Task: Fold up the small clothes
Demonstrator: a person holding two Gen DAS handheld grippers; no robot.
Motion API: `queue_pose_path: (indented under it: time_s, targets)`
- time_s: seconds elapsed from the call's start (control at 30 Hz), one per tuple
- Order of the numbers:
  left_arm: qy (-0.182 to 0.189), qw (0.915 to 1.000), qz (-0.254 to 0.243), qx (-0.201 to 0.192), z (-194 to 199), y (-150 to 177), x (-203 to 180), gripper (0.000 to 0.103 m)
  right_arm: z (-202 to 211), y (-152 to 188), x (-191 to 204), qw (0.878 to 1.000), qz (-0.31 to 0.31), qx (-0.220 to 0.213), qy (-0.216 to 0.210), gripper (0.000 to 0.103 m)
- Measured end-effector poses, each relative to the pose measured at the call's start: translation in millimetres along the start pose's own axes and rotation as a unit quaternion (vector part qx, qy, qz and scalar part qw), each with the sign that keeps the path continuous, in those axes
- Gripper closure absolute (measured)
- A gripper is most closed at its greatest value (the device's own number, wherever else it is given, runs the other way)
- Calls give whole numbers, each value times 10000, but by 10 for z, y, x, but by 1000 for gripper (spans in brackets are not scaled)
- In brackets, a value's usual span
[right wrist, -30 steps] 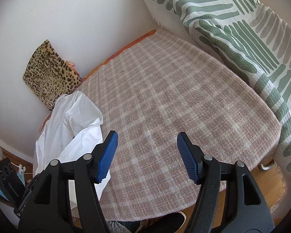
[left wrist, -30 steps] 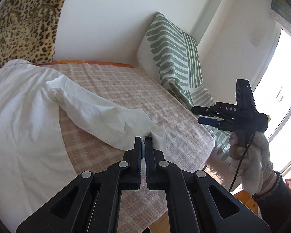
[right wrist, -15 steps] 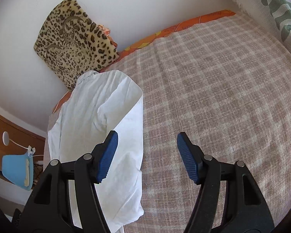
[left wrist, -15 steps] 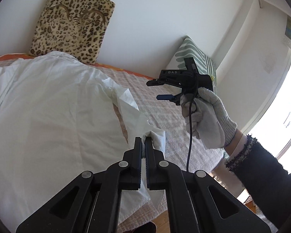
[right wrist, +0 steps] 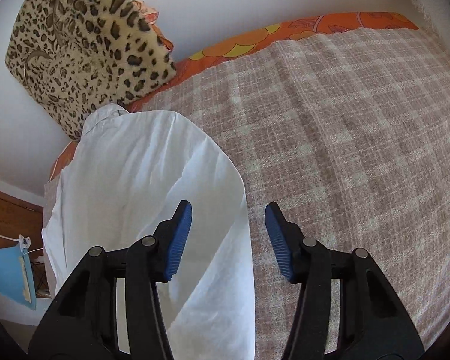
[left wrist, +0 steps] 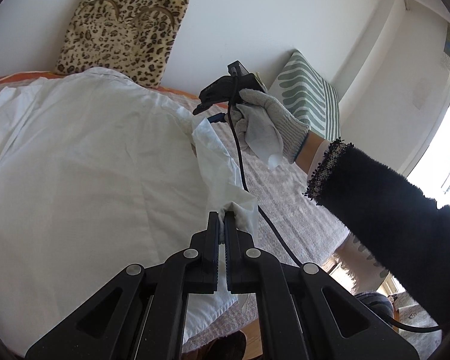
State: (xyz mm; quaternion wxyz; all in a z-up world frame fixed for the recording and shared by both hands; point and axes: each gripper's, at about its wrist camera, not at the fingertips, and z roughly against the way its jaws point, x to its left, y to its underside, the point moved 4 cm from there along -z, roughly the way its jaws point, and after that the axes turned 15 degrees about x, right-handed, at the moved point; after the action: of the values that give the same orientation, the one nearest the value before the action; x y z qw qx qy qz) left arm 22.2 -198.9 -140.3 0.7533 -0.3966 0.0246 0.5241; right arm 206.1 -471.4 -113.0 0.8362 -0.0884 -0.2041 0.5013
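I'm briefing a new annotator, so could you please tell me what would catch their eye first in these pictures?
Probably the big white cotton shirt spread over the pink checked blanket, its sleeve end pinched in the shut left gripper. Next, the leopard-print plush cushion propped against the wall behind the collar. The right gripper, jaws closing, hovers over the shirt's edge with nothing pinched.

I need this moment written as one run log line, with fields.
step: folding sleeve | left gripper: shut on white shirt sleeve | right gripper: closing, nothing pressed, above white shirt edge | surface: checked beige blanket
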Motion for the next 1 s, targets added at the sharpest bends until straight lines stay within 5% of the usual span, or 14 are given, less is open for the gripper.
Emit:
queue_pose_path:
  time_s: [0.07, 0.1, 0.43, 0.7, 0.8, 0.93, 1.0]
  targets:
    - [25, 10000, 37, 9, 5, 7, 50, 101, -80, -33, 30, 9999, 13, 120, 35, 93]
    - [27, 10000, 51, 14, 7, 12, 72, 101, -94, -42, 45, 9999, -11, 115, 67, 96]
    - [18, 9987, 503, 116, 79, 284, 426, 101, 204, -138, 732, 9965, 625, -321, 454, 101]
    - [-256, 9957, 861, 238, 125, 453, 757, 101, -245, -187, 1572, 9839, 1558, -22, 879, 101]
    - [-323, 9950, 895, 299, 136, 471, 820, 101, -253, -145, 1610, 9854, 1544, 7, 724, 97]
    - [-401, 9959, 745, 314, 189, 449, 811, 101, 62, 7, 1411, 9874, 1401, -358, 650, 61]
    - [-451, 9967, 621, 273, 226, 441, 774, 101, 229, 137, 1199, 9902, 1224, -451, 490, 57]
